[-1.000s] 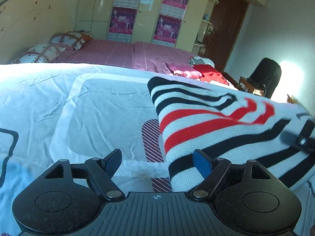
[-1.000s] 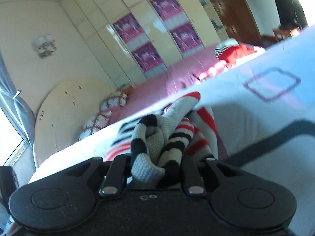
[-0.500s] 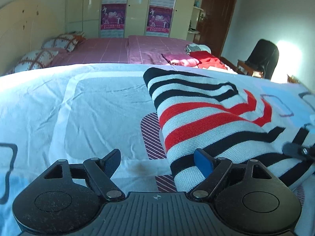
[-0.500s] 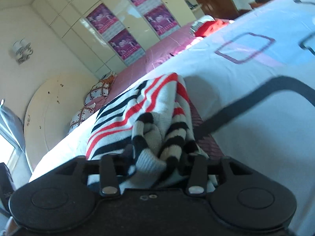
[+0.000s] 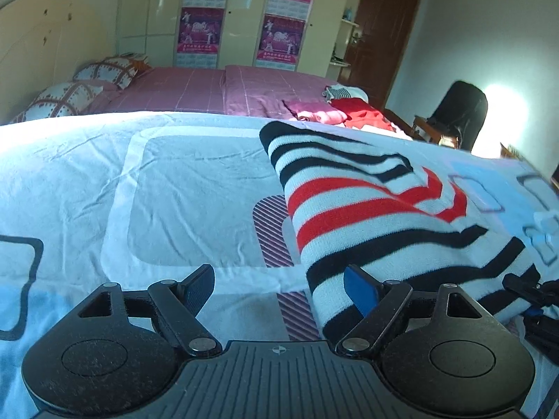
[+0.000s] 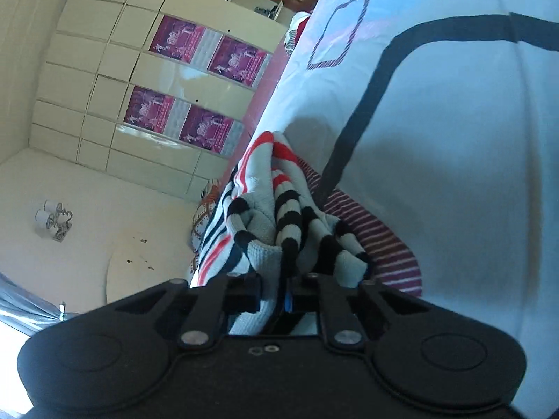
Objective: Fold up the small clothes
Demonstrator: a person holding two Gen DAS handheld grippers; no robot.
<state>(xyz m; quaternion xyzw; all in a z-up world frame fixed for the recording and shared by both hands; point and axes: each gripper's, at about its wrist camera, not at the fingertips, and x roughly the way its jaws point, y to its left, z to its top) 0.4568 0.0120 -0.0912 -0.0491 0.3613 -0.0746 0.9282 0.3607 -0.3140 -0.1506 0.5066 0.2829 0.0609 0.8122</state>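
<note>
Your right gripper has just closed, clamping a bunched edge of the red, black and white striped knitted sweater, which lies half-folded mid-bed; your left gripper gapes empty. Folds remain.

The bed carries a pale blue sheet printed with rounded rectangles. A red, black and white striped knit garment lies directly on the sheet, right of its grey rectangle, covering part of a maroon-striped patch.
</note>
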